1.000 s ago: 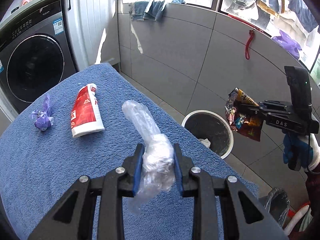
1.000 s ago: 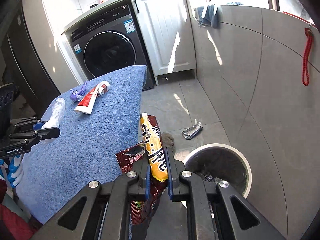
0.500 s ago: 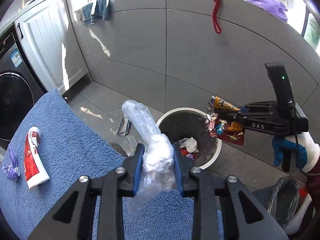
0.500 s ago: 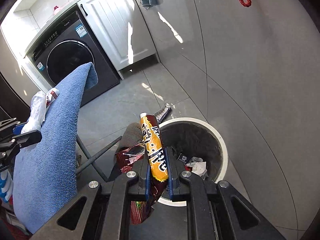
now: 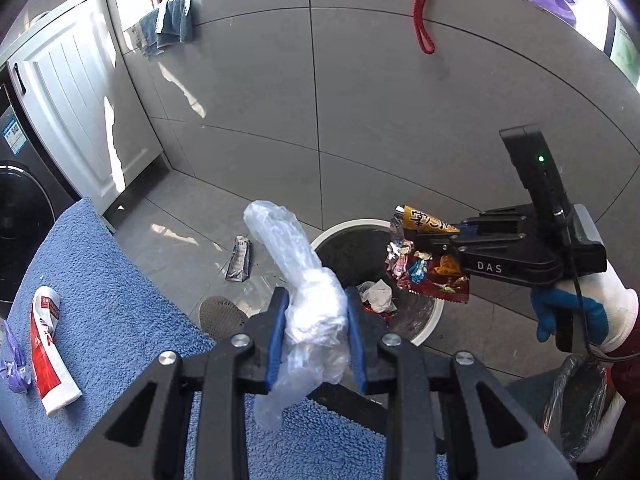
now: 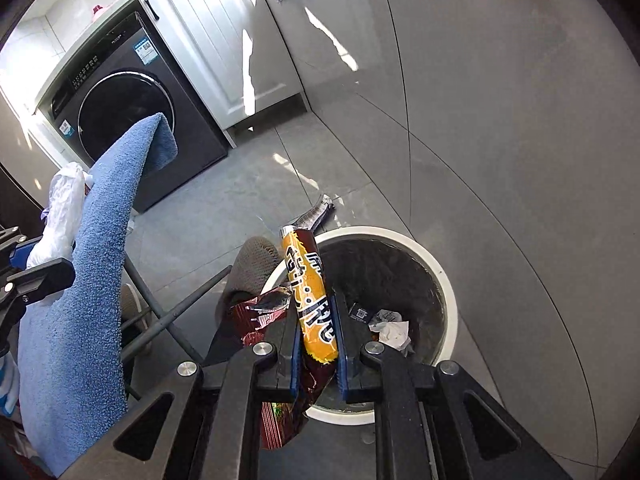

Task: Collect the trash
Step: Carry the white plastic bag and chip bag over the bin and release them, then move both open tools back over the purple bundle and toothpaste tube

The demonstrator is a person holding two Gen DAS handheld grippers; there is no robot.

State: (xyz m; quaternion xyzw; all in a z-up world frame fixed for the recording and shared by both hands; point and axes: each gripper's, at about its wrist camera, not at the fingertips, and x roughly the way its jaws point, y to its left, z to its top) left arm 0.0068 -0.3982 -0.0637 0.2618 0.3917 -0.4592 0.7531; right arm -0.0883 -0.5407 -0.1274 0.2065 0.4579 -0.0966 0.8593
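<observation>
The clear plastic wrap (image 5: 308, 300) sits at lower centre of the left wrist view, pinched between the blue pads of the left gripper (image 5: 316, 332), its loose end sticking up toward the middle of the frame. Just behind it, right of centre, stands the white-rimmed bin (image 5: 432, 320), with crumpled paper and scraps inside.

At centre right of that view the right gripper (image 5: 448, 236) is clamped on a red and yellow snack wrapper (image 5: 424, 264) that hangs over the bin's rim. In the right wrist view the same snack wrapper (image 6: 312, 304) rises from the closed pads at lower centre, in front of the bin (image 6: 452, 312).

At lower left of the left wrist view, a blue towel (image 5: 112, 292) carries a red and white tube (image 5: 50, 332) and a purple scrap (image 5: 14, 364). A flattened silver packet (image 5: 240, 260) lies on the floor tiles left of the bin.
</observation>
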